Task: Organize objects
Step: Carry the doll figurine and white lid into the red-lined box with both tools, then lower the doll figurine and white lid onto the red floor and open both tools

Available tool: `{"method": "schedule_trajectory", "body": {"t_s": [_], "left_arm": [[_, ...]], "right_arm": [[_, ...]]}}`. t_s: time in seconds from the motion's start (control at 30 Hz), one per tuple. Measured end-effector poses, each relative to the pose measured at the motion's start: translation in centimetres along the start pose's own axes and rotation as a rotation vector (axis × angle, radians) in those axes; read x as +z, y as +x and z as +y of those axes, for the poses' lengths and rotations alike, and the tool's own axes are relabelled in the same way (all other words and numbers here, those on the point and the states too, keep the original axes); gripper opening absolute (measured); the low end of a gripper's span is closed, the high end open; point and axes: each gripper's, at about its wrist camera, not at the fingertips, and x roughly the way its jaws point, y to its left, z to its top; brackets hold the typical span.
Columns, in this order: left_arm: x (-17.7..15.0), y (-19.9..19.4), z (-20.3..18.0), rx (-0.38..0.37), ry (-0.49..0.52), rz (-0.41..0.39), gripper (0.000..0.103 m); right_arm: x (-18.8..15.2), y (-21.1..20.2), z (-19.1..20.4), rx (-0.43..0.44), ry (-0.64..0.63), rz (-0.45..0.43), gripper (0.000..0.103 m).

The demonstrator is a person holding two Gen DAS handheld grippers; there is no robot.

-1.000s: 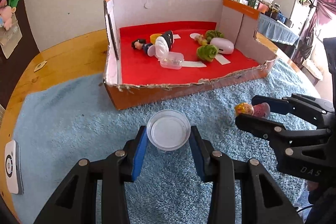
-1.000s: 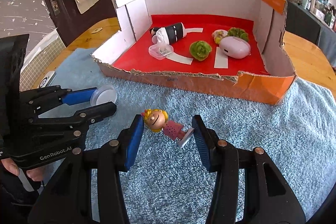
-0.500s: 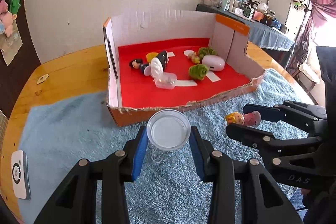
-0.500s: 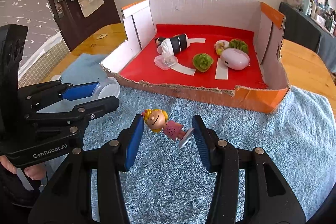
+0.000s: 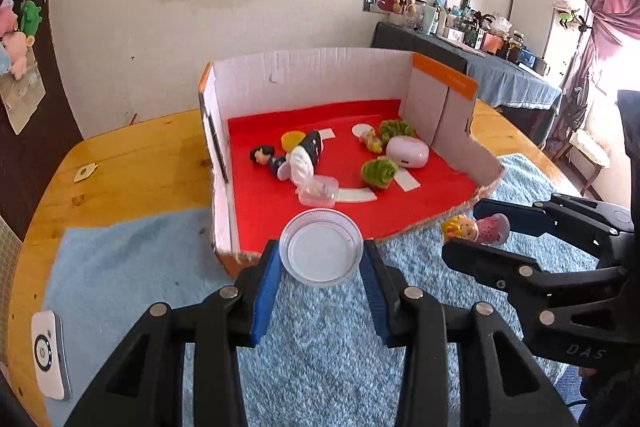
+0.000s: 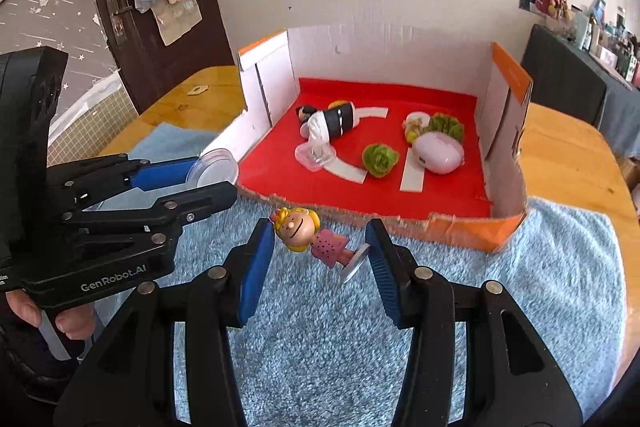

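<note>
My left gripper (image 5: pixel 322 259) is shut on a clear round plastic lid (image 5: pixel 321 246) and holds it in the air just above the front edge of the cardboard box (image 5: pixel 316 75). The lid also shows in the right wrist view (image 6: pixel 214 167). My right gripper (image 6: pixel 320 251) is shut on a blonde doll figurine in a pink dress (image 6: pixel 310 237), held by head and base above the blue towel (image 6: pixel 520 287). The figurine shows in the left wrist view (image 5: pixel 474 229). The box has a red floor (image 6: pixel 440 195) and a torn low front wall.
Inside the box lie a black-and-white doll (image 5: pixel 300 155), a clear small case (image 5: pixel 318 191), two green leafy toys (image 5: pixel 378 173), a pink oval case (image 5: pixel 407 154) and a yellow piece (image 5: pixel 292 139). A white device (image 5: pixel 46 355) lies on the wooden table (image 5: pixel 132 163) at far left.
Both grippers have risen from the towel with their objects and moved toward the box. The lid now sits over the box's front edge.
</note>
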Motion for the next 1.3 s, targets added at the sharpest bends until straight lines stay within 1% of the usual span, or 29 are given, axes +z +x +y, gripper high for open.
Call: {"method": "schedule_trajectory", "body": {"t_s": [0.37,0.63,0.87,1.03,1.2,1.3], "left_arm": [[2.1,1.4,0.0,-0.023,-0.003,0.007,0.042],[3.4,3.6,0.1,-0.068,-0.012,0.047,0.042],[3.9,6.4,-0.5,-0.111,0.000,0.112,0.042],[3.9,8.1,-0.5,-0.147,0.001,0.167,0.042],[3.4,9.5,-0.8,-0.168,0.017,0.229,0.042],[3.3,10.2,-0.9,-0.154,0.027,0.245,0.042]], "right_arm": [[2.3,0.8,-1.3,-0.029,-0.003,0.000,0.046],[3.5,2.4,-3.1,-0.058,0.009,0.026,0.046],[4.0,4.4,-5.1,-0.092,0.035,0.078,0.046],[4.2,5.5,-5.9,-0.111,0.032,0.113,0.046],[4.2,6.7,-6.2,-0.122,0.021,0.150,0.046],[4.2,7.4,-6.3,-0.122,0.014,0.171,0.046]]}}
